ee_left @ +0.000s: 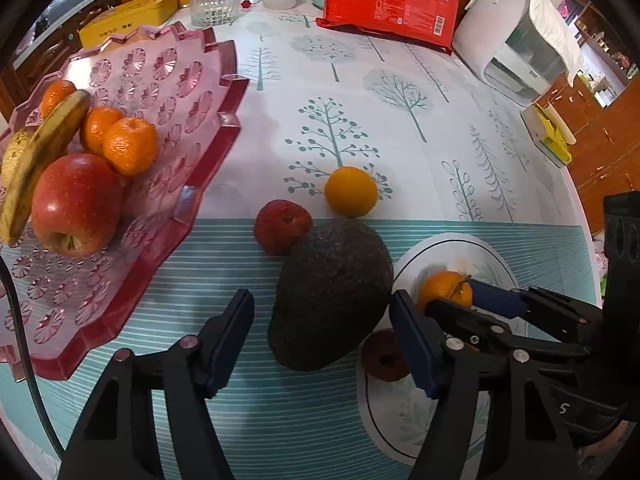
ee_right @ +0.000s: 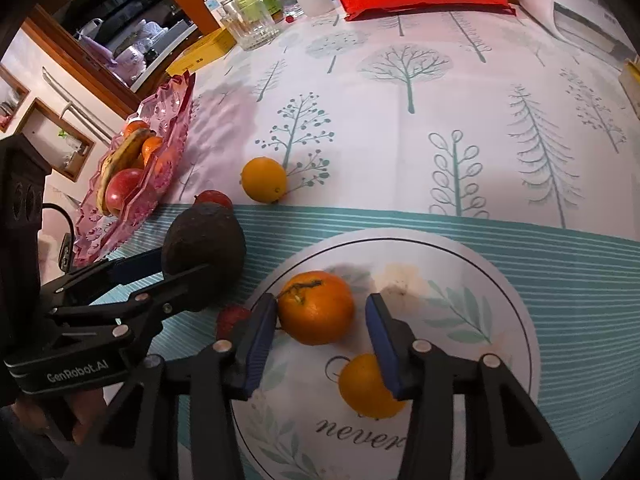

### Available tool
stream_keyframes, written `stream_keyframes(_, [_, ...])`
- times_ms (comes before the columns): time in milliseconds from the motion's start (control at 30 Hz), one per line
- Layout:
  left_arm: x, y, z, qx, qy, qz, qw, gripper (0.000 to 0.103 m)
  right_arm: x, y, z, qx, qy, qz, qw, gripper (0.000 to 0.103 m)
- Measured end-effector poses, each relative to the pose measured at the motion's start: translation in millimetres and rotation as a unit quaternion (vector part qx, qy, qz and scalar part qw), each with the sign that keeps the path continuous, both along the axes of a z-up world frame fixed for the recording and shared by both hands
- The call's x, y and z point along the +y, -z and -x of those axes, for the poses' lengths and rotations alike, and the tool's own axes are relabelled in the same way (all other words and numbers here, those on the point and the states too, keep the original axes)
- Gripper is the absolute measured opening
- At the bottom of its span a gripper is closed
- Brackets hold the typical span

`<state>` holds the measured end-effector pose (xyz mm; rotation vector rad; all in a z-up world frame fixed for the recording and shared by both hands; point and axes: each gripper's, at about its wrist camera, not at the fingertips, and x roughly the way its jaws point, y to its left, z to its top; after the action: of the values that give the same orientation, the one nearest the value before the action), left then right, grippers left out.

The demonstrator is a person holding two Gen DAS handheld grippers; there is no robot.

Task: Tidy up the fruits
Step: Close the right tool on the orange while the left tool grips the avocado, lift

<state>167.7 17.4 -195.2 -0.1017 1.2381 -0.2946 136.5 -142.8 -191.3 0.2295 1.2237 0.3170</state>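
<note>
The left gripper [ee_left: 322,336] is seen spread around the avocado [ee_left: 332,296], one pad at the fruit's side and the other clear of it, so nothing is gripped. The right gripper [ee_right: 320,332] is spread about a tangerine [ee_right: 316,306] on the round mat [ee_right: 460,280] near the table's front edge, its left pad touching or nearly touching the peel, with a second orange fruit [ee_right: 366,386] just behind the right pad. Beyond, a small apple [ee_left: 282,226] and an orange [ee_left: 351,191] are found mid-table, and the pink tray [ee_left: 192,92] at the left edge is loaded with an apple, tangerines and a banana.
</note>
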Motion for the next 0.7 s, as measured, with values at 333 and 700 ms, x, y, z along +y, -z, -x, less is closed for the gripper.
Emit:
stream_keyframes(333, [-10.8,10.7,-9.1,0.012,0.006,0.0,0.9999,0.061,-2.8,-4.2,5.6,-0.008,0.006,0.023,1.0,0.04])
stream_keyframes(700, [-21.2,18.6,-18.3,0.019,0.009,-0.01,0.9997,0.059,-5.8,-8.5,11.2,-0.012,0.021,0.024,0.999,0.04])
